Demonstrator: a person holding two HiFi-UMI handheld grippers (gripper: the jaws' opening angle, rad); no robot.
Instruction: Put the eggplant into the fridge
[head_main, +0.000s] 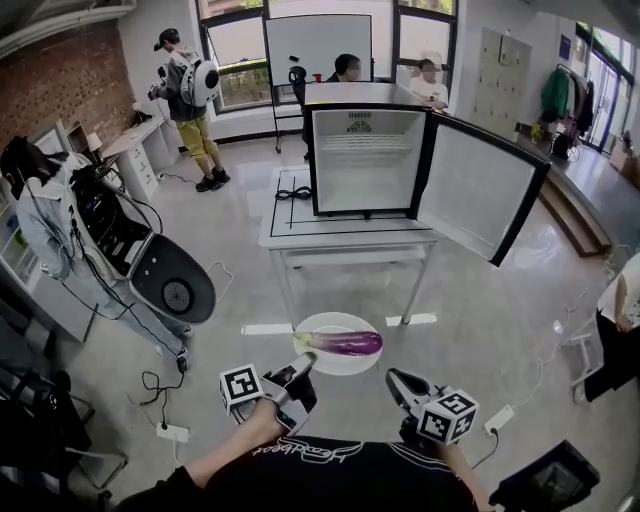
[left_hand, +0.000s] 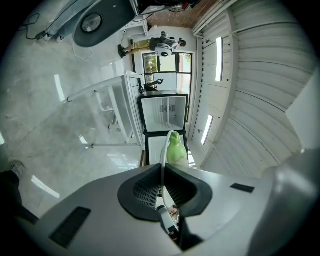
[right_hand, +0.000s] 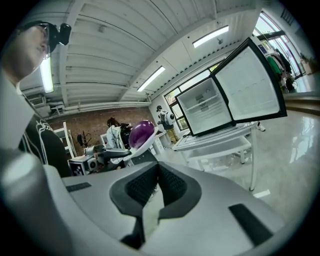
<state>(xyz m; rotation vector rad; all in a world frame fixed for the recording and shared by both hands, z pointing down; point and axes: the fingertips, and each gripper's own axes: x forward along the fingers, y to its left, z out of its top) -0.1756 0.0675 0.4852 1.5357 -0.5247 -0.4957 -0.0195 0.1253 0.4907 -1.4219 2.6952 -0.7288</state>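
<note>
A purple eggplant (head_main: 345, 343) with a green stem lies on a white plate (head_main: 325, 320), carried above the floor between both grippers. My left gripper (head_main: 305, 362) is shut on the plate's near left rim; in the left gripper view the rim (left_hand: 162, 157) runs between the pads with the green stem (left_hand: 175, 147) beyond. My right gripper (head_main: 395, 378) is shut on the plate's right rim (right_hand: 145, 146), and the eggplant's purple end (right_hand: 141, 132) shows past it. Ahead, the small fridge (head_main: 365, 160) stands on a white table (head_main: 300, 235), its door (head_main: 480, 185) swung open to the right.
Pale equipment with cables (head_main: 120, 240) crowds the left side, and a power strip (head_main: 172, 432) lies on the floor. A person with a backpack (head_main: 190, 100) stands at the back left. Two people sit behind the fridge, and another person (head_main: 622, 310) is at the right edge.
</note>
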